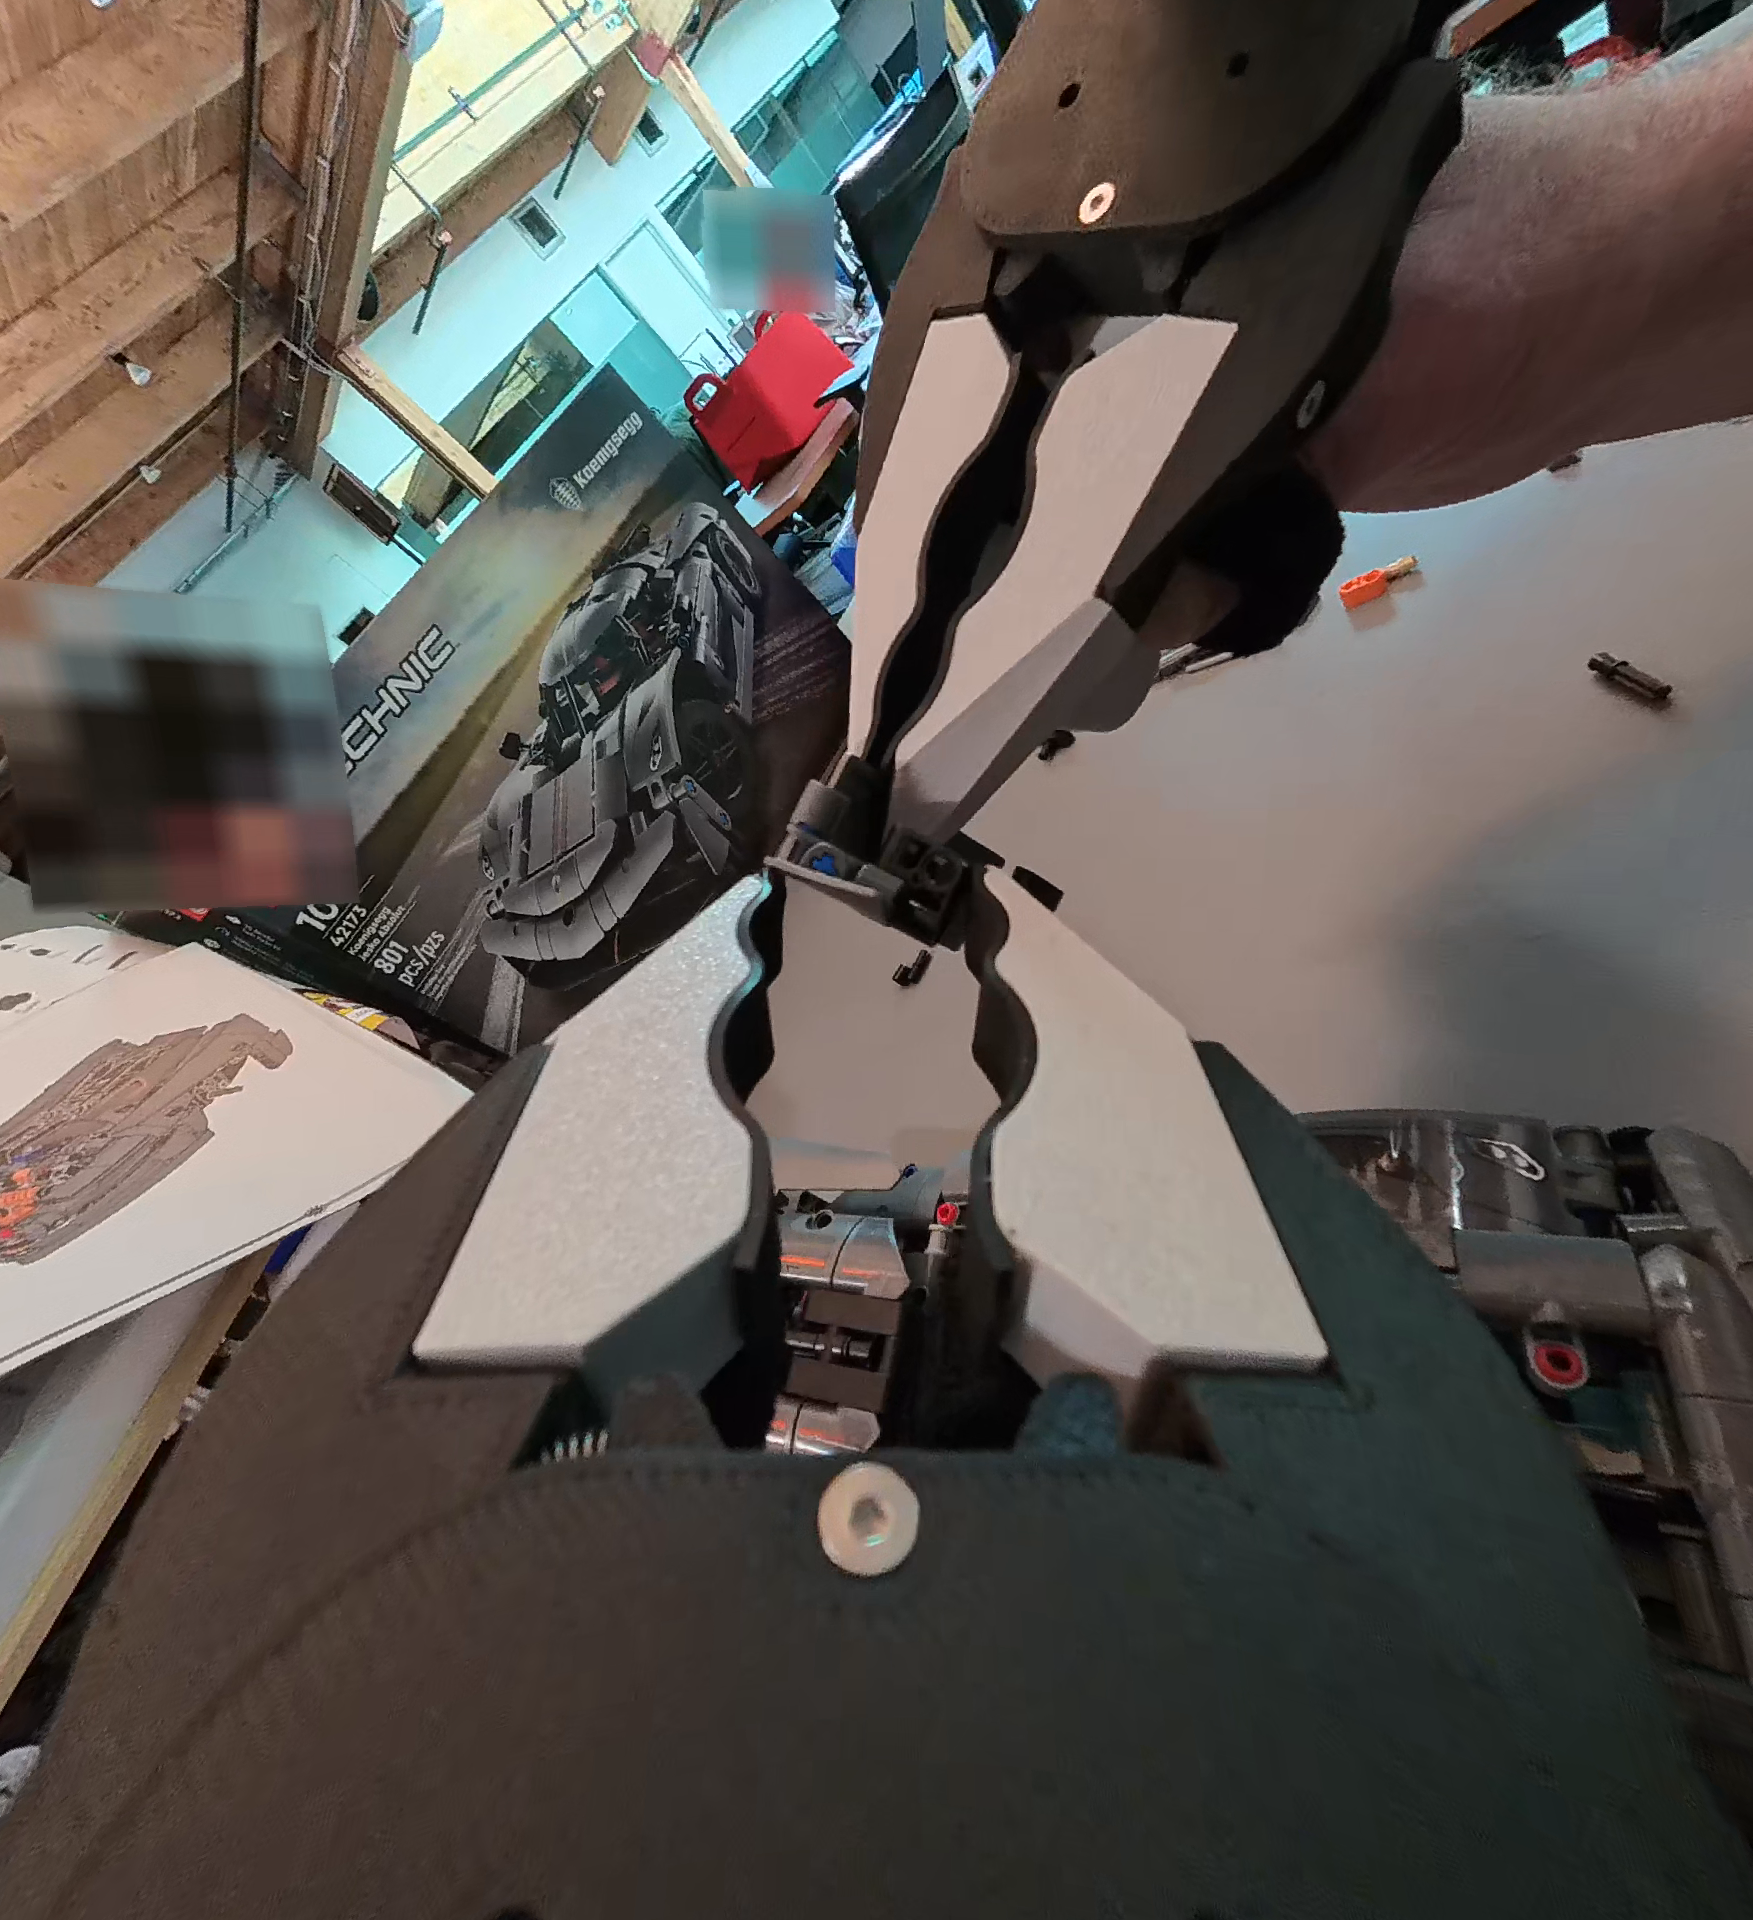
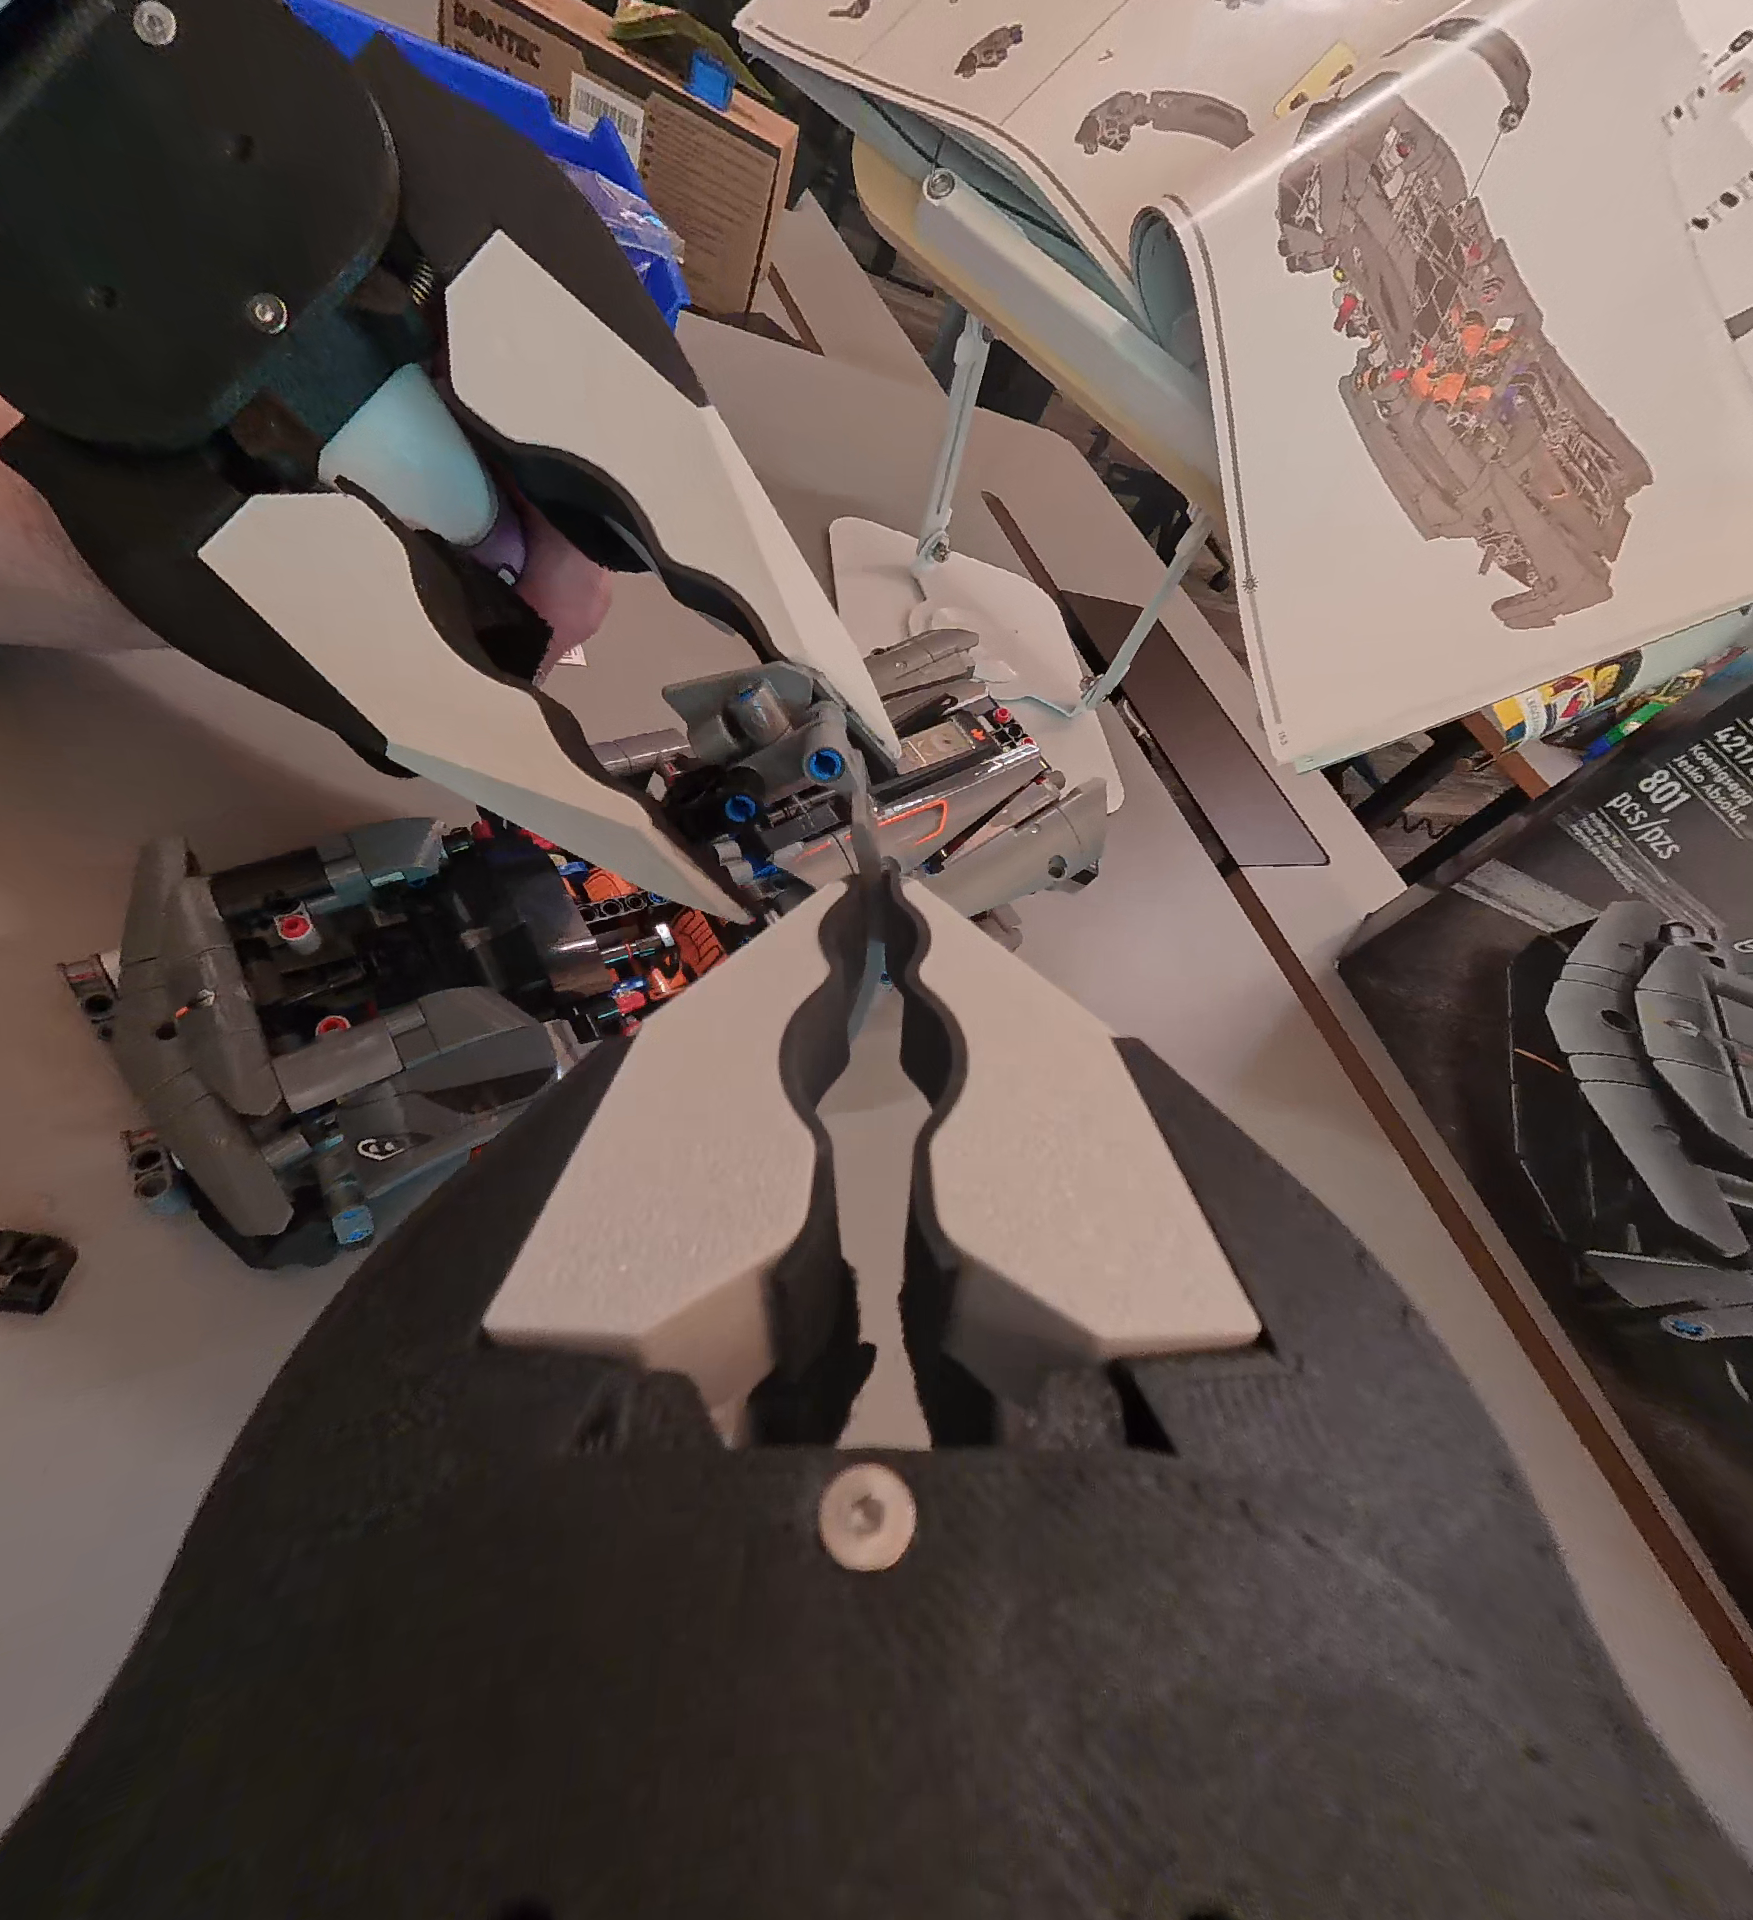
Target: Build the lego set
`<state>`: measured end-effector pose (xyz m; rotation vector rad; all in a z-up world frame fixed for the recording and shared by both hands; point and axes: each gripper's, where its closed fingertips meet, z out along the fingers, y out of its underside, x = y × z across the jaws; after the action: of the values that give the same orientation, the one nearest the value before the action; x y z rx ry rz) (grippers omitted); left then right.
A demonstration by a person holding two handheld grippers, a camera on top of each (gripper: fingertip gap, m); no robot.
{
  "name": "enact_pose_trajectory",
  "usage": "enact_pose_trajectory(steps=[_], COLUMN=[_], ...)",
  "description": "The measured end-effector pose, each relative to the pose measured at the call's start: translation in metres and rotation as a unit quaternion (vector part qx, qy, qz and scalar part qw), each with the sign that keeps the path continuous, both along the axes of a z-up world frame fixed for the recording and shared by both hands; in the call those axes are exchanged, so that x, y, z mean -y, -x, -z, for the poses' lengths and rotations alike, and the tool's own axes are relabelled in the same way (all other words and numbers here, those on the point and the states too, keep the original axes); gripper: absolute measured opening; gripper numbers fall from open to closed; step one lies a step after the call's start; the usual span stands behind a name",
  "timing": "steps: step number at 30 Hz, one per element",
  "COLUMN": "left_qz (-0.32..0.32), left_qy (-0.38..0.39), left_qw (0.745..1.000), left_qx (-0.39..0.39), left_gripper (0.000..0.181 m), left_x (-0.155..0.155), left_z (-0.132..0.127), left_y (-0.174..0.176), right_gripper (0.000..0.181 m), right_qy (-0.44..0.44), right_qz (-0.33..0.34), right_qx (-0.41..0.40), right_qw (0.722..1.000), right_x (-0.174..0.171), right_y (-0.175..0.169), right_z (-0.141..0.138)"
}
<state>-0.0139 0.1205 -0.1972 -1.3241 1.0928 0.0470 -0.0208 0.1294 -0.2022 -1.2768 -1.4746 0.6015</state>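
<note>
While both grippers pinch the grey sub-assembly [image 1: 877, 868], only the right wrist view shows the car body [image 2: 332, 1039].

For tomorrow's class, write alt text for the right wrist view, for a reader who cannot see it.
The right gripper, shut on a small grey Lego piece, meets the open left gripper above a partly built grey Lego car on a pale table. An instruction booklet and the set's box lie to the right.

Right gripper [image 2: 877, 894] angled down from above, jaws pinched nearly shut on a small grey sub-assembly [image 1: 877, 868] at the tips; bare forearm [image 1: 1620, 281] behind it. Left gripper [image 1: 877, 894] met tip to tip, jaws spread wide around the same piece, touching at the fingertips [image 2: 716, 894] only.
</note>
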Motion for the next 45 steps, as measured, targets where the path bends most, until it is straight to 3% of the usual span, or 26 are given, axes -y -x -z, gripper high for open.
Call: enact_pose_trajectory(steps=[15,21,31,45], left_qz=[-0.009,0.024,0.04,0.048], left_qy=[-0.016,0.007,0.048,0.048], left_qw=[1.0,0.999,0.997,0.996], left_qx=[-0.009,0.032,0.048,0.049], left_gripper=[0.032,0.032,0.027,0.027], left_x=[-0.002,0.008,0.007,0.009], left_z=[0.0,-0.01,-0.003,-0.004], left_y=[0.0,0.0,0.002,0.001], right_gripper=[0.001,0.001,0.001,0.001], right_qy=[0.02,-0.009,-0.082,-0.076], right_qz=[-0.002,0.017,0.042,0.037], right_qx=[-0.008,0.002,0.035,0.037], right_qw=[1.0,1.0,0.995,0.996], right_x=[0.001,-0.006,-0.009,-0.008], right_y=[0.0,-0.004,-0.004,-0.005], right_z=[-0.002,-0.002,0.001,0.002])
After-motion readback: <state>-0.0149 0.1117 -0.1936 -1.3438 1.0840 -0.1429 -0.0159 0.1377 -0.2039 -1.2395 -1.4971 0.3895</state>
